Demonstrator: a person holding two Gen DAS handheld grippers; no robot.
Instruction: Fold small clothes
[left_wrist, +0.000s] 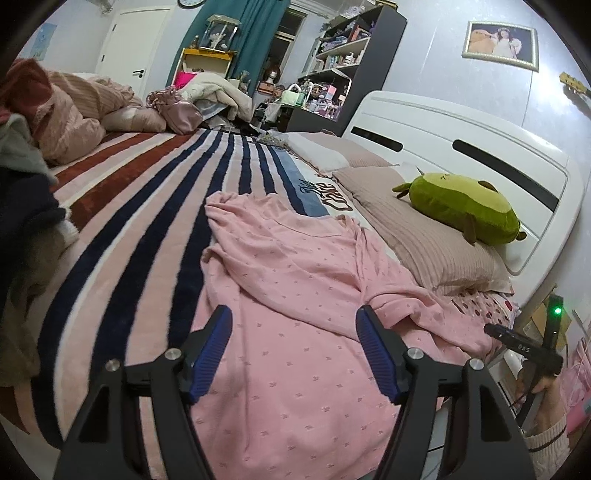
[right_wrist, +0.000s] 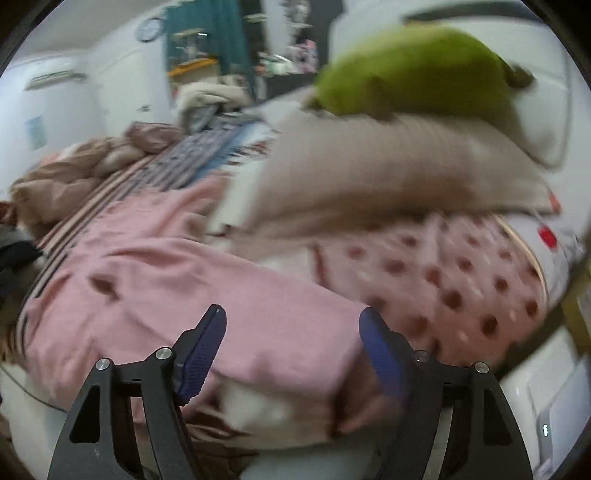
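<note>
a pink garment (left_wrist: 295, 295) lies rumpled on the striped blanket (left_wrist: 140, 206), beside a pillow (left_wrist: 424, 240) bearing a green plush (left_wrist: 461, 206). shelves (left_wrist: 347, 55) stand behind. the left gripper (left_wrist: 295, 354) and right gripper (right_wrist: 291, 350) both gape wide, holding nothing.

The black device (left_wrist: 524, 345) at the right carries the small letters "DAS"; the blanket (left_wrist: 325, 194) lettering is unreadable.

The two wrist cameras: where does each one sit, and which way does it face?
Left wrist view: sits on the left claw, low over the pink garment, facing along the bed to the shelves; a hand shows at right.
Right wrist view: sits on the right claw, facing the pillow; blurred.
Both share the garment, pillow and green plush toy.
</note>
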